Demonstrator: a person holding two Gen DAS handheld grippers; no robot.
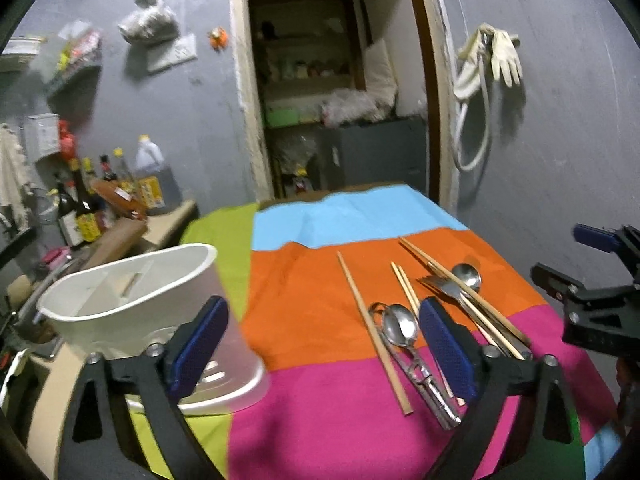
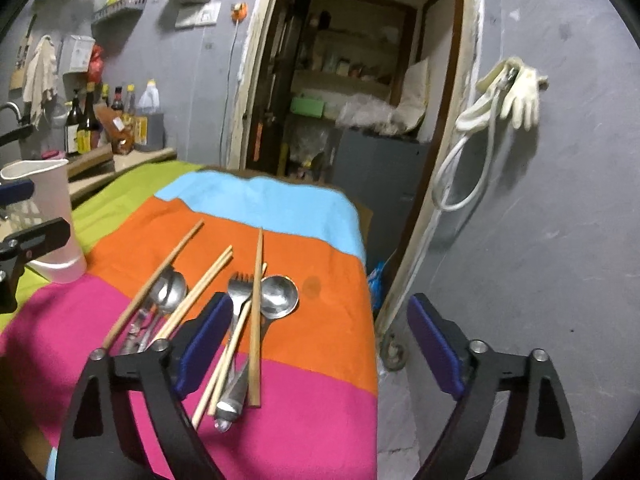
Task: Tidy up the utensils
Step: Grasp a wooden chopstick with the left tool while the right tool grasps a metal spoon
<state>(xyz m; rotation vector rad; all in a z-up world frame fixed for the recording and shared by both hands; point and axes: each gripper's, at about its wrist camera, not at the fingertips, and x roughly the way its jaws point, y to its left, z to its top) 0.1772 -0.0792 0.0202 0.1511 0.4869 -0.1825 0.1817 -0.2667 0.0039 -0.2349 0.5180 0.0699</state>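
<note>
A table draped in a cloth of green, blue, orange and pink blocks [image 1: 320, 280] fills both views. A white plastic utensil holder with dividers [image 1: 132, 304] stands behind the left gripper's [image 1: 324, 350] left finger. Wooden chopsticks [image 2: 254, 320], steel spoons [image 2: 278, 296] and a steel fork [image 2: 239, 292] lie scattered between and beside both grippers' fingers. The right gripper [image 2: 320, 346] gapes wide, as does the left, both holding nothing.
</note>
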